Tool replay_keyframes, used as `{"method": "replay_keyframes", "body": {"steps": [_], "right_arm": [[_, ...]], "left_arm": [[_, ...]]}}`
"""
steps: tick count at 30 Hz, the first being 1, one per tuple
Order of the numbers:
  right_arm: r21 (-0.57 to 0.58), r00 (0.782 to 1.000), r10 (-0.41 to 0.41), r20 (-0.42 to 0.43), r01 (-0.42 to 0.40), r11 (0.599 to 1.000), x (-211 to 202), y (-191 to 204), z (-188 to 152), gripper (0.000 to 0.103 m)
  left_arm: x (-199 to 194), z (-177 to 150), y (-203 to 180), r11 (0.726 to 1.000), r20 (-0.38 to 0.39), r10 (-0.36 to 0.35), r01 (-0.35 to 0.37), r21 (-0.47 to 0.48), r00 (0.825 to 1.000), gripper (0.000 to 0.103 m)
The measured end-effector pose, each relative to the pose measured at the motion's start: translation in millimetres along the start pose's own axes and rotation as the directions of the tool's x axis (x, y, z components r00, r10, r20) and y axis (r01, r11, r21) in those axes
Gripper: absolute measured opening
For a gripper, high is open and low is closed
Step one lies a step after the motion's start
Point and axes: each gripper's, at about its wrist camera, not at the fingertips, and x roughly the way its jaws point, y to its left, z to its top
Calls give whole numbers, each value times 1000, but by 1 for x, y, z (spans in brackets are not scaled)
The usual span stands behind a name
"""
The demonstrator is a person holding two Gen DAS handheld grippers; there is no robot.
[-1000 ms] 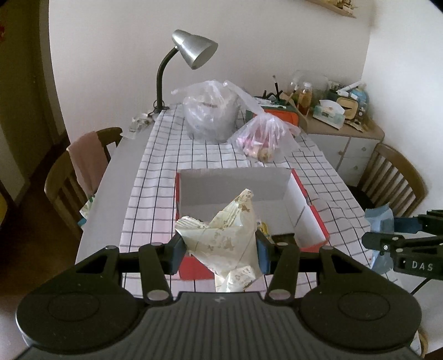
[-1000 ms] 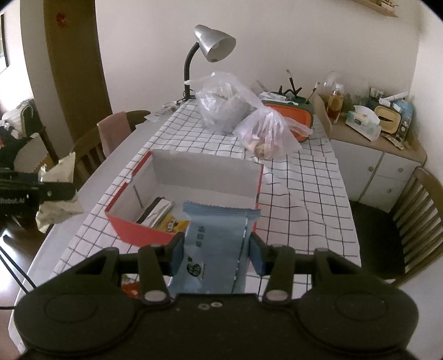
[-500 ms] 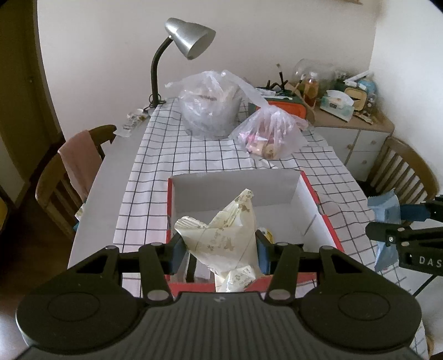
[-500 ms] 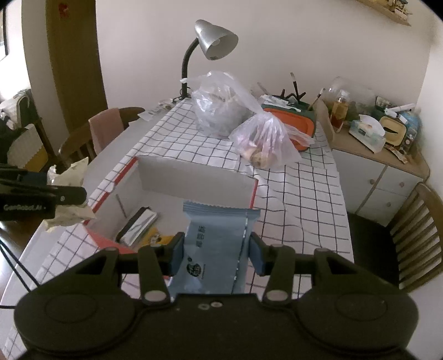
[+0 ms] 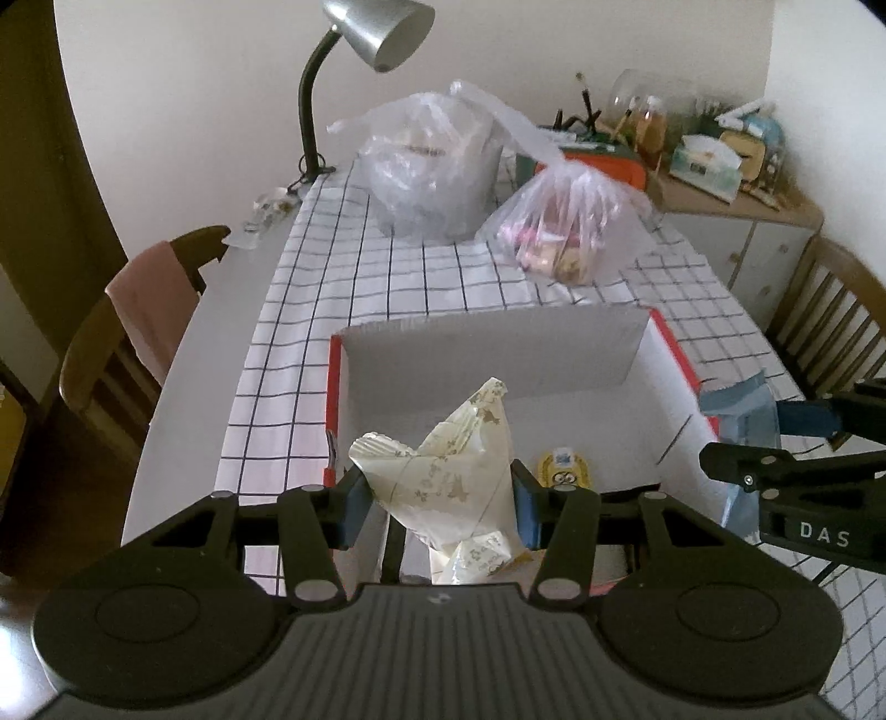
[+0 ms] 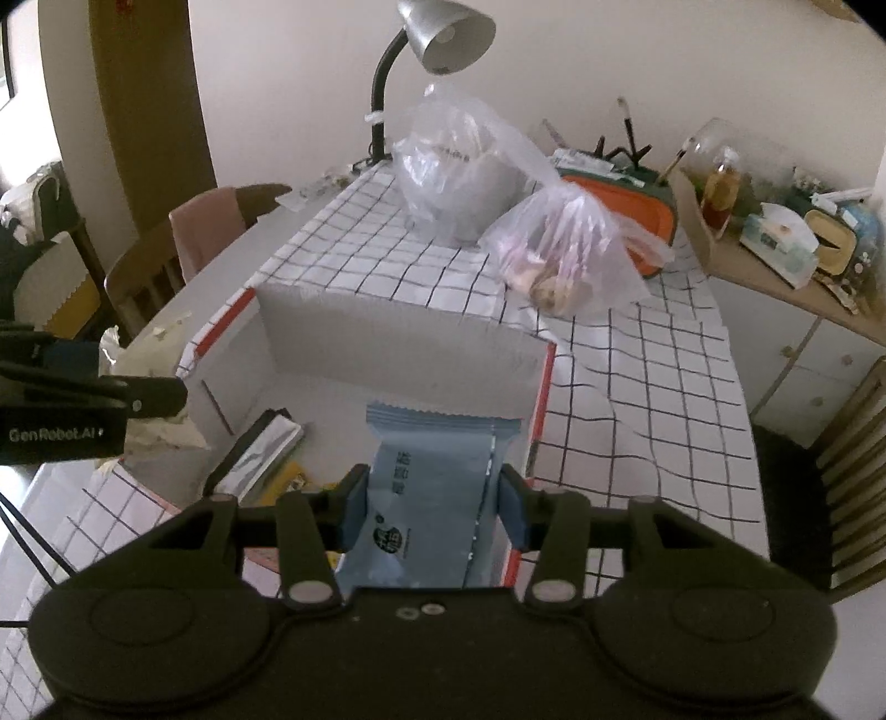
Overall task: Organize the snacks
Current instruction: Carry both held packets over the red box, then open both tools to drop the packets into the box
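Observation:
A red cardboard box with a white inside (image 5: 487, 354) (image 6: 398, 343) stands open on the checked tablecloth. My left gripper (image 5: 440, 498) is shut on a cream crumpled snack packet (image 5: 454, 465) and holds it over the box's near left edge. My right gripper (image 6: 432, 507) is shut on a blue snack packet (image 6: 437, 487) over the box's right side; the packet also shows in the left wrist view (image 5: 742, 421). Inside the box lie a yellow snack (image 5: 562, 468) and a silver wrapped bar (image 6: 260, 454).
Two clear plastic bags (image 5: 426, 166) (image 5: 570, 232) sit beyond the box, beside a desk lamp (image 5: 371, 33). An orange tray (image 6: 626, 210) lies at the far end. Wooden chairs stand left (image 5: 127, 332) and right (image 5: 830, 321). A cluttered sideboard (image 6: 786, 260) is at the right.
Both grippers have moved forward and down toward the box, each still holding its packet. The box looks larger and closer in both views.

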Motion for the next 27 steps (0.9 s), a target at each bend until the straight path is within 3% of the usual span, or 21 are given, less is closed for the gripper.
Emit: {"method": "replay_keyframes", "body": {"steps": [11, 27], "right_arm": [[19, 1000, -14, -26, 14, 1000, 38, 5, -7, 46], [-4, 995, 0, -101, 0, 1000, 69, 17, -26, 46]], "left_arm": [[31, -9, -11, 997, -12, 61, -61, 48, 998, 50], [56, -24, -16, 995, -83, 48, -40, 94, 995, 50]]}}
